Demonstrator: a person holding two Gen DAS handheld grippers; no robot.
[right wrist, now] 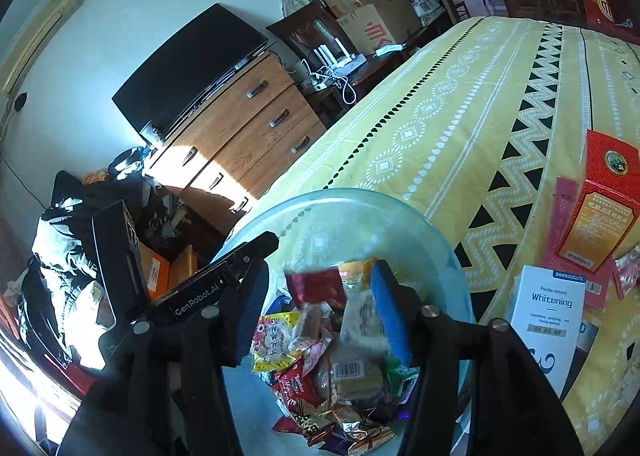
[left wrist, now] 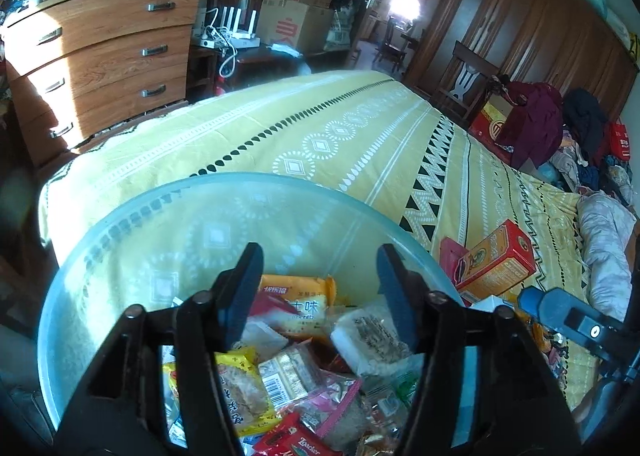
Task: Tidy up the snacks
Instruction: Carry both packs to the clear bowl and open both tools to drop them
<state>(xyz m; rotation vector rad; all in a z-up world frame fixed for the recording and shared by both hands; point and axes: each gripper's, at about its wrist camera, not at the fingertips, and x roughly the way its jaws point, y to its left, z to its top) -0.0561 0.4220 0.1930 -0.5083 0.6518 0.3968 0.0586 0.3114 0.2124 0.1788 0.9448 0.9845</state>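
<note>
Snack packets (left wrist: pixel 296 372) in the clear bowl (left wrist: pixel 132 224): the lower ones are cut off by the frame's bottom edge, others masked by the left gripper (left wrist: pixel 318 292). In the right wrist view, 1 red packet (right wrist: pixel 316 288) above the bowl is motion-blurred, print unreadable. White box (right wrist: pixel 548 320) beside the bowl: small print illegible.

Bright daylight, sun glare on dresser (left wrist: pixel 108 56), fisheye-warped dark edges

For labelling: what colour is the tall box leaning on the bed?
Red and orange box, clearest from the right wrist.
</note>
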